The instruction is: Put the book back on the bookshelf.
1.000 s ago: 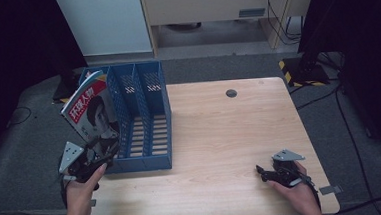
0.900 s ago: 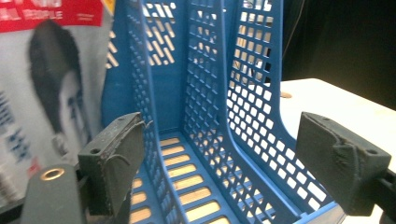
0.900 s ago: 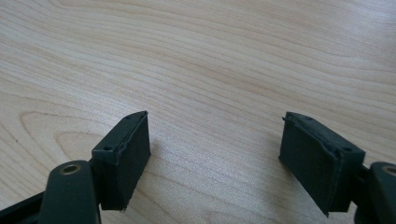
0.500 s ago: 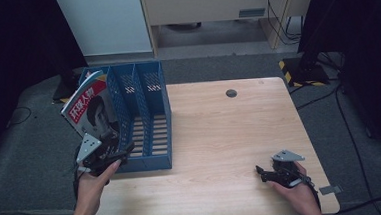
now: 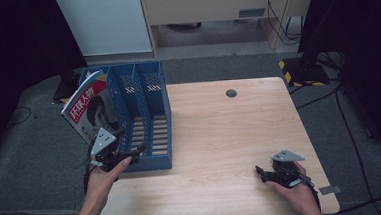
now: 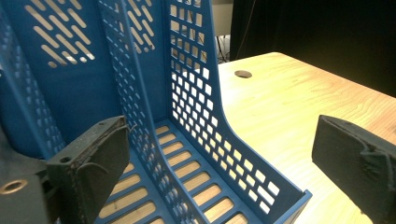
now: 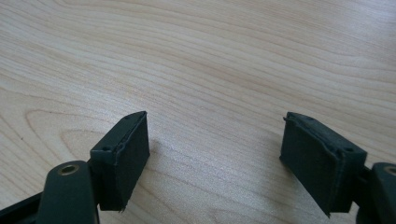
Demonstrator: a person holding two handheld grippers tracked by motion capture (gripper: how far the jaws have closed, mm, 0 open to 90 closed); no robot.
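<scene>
Holding my left gripper (image 5: 137, 152) at the blue perforated plastic file rack (image 5: 149, 121), I have just opened its jaws wide, empty; the rack's right wall stands between them.

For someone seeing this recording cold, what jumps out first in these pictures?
First the blue file rack at the table's left edge, with a red-and-white magazine standing in its leftmost slot. Next, the left gripper at the rack's near end; its fingers have just been opening, with the rack's right wall between them, untouched. The right gripper rests open on bare wood at the near right.
</scene>
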